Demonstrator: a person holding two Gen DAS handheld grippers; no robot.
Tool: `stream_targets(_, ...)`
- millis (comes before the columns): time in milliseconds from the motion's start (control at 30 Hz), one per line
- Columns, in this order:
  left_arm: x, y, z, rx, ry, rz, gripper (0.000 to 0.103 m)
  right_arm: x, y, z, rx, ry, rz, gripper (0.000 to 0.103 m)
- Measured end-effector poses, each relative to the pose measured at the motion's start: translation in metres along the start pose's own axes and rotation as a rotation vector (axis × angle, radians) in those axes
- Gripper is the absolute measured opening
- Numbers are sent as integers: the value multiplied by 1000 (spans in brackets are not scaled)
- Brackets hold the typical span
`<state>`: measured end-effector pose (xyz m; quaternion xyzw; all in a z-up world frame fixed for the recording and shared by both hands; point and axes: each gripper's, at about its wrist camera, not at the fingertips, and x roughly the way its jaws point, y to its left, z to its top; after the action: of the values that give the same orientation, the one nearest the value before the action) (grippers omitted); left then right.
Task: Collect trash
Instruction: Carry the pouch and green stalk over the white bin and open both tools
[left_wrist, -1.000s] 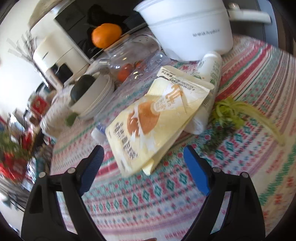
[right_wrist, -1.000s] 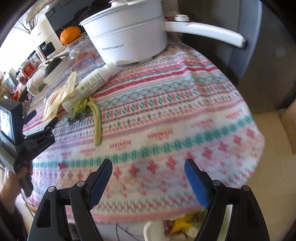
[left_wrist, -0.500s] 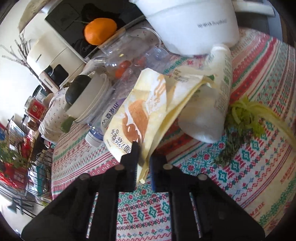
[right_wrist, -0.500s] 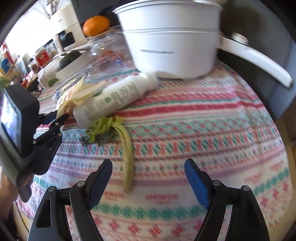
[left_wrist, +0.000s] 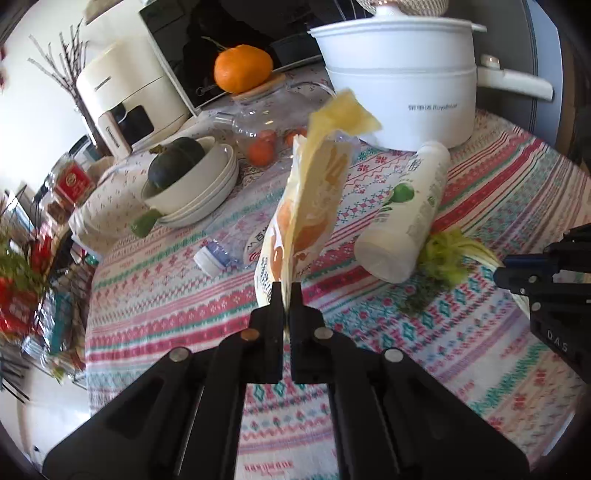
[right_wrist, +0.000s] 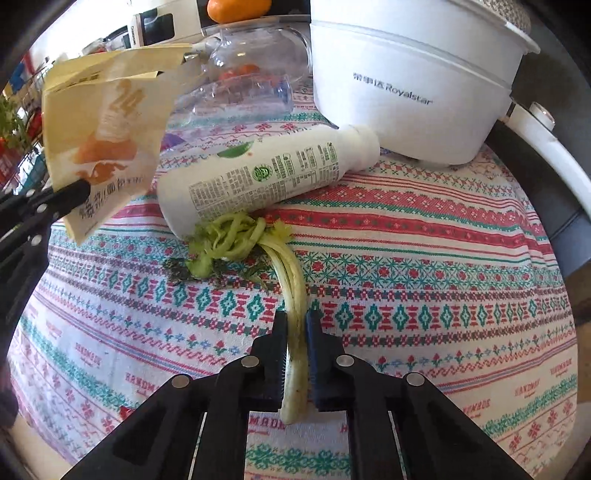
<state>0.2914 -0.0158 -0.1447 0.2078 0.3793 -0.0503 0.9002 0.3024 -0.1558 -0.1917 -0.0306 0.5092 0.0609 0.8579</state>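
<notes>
Running lengthwise between the right gripper (right_wrist: 295, 325) jaws, the vegetable stalk (right_wrist: 293, 295) is clamped — leafy end beside the white bottle (right_wrist: 258, 173); left gripper (left_wrist: 284, 295) pinches the yellow bag (left_wrist: 310, 206) aloft beside that bottle.

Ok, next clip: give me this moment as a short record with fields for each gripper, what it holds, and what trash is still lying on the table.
left gripper: shut on yellow snack pouch, lifted off the table
right gripper: closed around the celery stalk, which lies on the tablecloth
trash on table: white bottle on its side; clear plastic bottle
nearby: white cooking pot
</notes>
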Motion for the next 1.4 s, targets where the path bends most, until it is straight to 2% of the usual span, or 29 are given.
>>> stream_targets(367,-56,2,-14,-78,-6,-61,2,-98,-7,-21,-19,-122,29,10)
stream_targets(633,-116,-13,-23,-96,-71,-127,3,-179,-17,-51,-28,-198,32,10)
stream_targets(833,-156,-23,-32,-125,-101,-199,2,-224,-28,-77,-7,-244,51,10)
stream_targets(1067,-186,-44,-51,-141,-89,-297,2,-255,-51,-117,19,-271,56,10)
stream_targets(1233,-192,-79,-65,-104,-41,-410,2,-259,-75,-146,73,-270,76,10)
stream_targets(1333,-192,-102,-74,-79,0,-480,3,-251,-95,-164,142,-215,99,10)
stream_targets(1400,-191,-120,-79,-53,30,-521,3,-250,-108,-174,161,-203,75,10)
